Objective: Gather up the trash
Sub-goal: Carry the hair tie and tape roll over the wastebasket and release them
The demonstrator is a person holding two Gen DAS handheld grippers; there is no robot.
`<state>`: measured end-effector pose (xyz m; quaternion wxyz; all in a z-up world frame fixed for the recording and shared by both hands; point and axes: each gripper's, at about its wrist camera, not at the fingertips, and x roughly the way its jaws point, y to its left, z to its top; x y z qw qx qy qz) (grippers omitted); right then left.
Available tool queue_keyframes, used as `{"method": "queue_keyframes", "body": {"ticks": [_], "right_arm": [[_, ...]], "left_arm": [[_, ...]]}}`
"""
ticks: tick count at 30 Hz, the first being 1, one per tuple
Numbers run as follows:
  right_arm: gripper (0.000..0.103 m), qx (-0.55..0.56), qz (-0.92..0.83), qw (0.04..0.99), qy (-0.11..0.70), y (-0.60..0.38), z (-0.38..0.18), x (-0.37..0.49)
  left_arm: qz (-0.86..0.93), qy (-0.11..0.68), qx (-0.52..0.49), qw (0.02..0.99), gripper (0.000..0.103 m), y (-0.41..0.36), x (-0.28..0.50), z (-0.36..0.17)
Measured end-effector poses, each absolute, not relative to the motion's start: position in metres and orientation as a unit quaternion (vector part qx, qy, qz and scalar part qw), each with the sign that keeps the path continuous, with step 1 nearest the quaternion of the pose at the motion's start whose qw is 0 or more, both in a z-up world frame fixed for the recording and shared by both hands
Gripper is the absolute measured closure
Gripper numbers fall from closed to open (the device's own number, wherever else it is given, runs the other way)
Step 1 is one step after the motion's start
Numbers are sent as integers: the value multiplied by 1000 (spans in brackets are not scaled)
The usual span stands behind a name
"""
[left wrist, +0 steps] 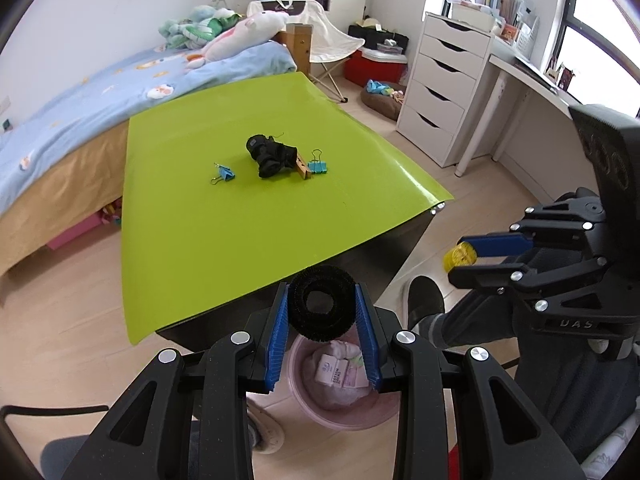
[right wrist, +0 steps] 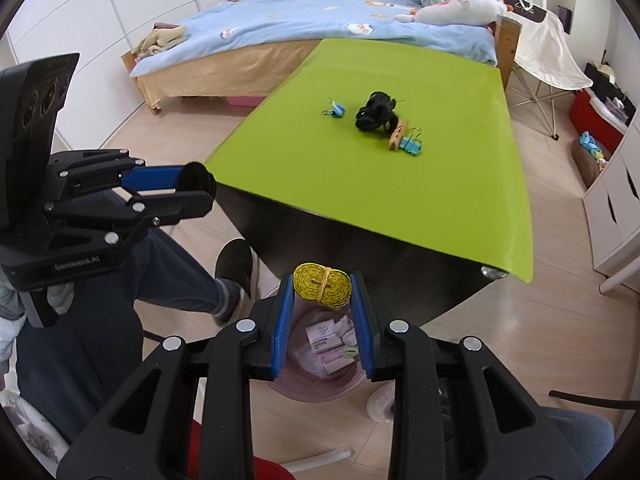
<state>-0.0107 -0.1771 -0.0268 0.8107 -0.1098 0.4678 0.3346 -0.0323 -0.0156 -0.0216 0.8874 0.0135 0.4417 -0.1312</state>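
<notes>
My left gripper (left wrist: 322, 310) is shut on a black bristly ring (left wrist: 322, 303) and holds it above a pink trash bin (left wrist: 344, 416) that holds paper packets. My right gripper (right wrist: 322, 290) is shut on a yellow rolled tape measure (right wrist: 322, 285) above the same bin (right wrist: 316, 384). Each gripper shows in the other's view: the right one (left wrist: 466, 258) and the left one (right wrist: 196, 188). On the green table (left wrist: 240, 220) lie a black cloth bundle (left wrist: 272, 156), a wooden clothespin (left wrist: 302, 168) and two blue binder clips (left wrist: 319, 166) (left wrist: 224, 174).
A bed (left wrist: 80, 104) with plush toys stands behind the table. A white drawer unit (left wrist: 444, 88) and desk are at the right. The person's leg and black slipper (left wrist: 426, 300) are beside the bin. A folding chair (left wrist: 324, 36) stands at the back.
</notes>
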Motion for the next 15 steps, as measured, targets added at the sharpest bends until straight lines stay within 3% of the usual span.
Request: {"method": "queue_keyframes", "body": {"ticks": [6,7,8,10,13,15], "right_arm": [[74,-103,345,801,478,-177,-33,-12],[70,-97,346,801,479,-178,-32,-11],[54,-96,345,802,477,-179,-31,-11],[35,-90,343,807,473,-182,-28,-10],[19,-83,338,811,470,-186,-24,-9],[15,-77,336,814,468,-189,-21,-9]], "left_arm": [[-138,438,12,888,72,-15,-39,-16],[-140,438,11,888,72,-15,-39,-15],[-140,437,11,888,72,-15,-39,-14],[-145,437,10,888,72,-16,-39,-13],[-152,437,12,886,72,-20,-39,-12],[-157,438,11,885,72,-22,-40,-13]]}}
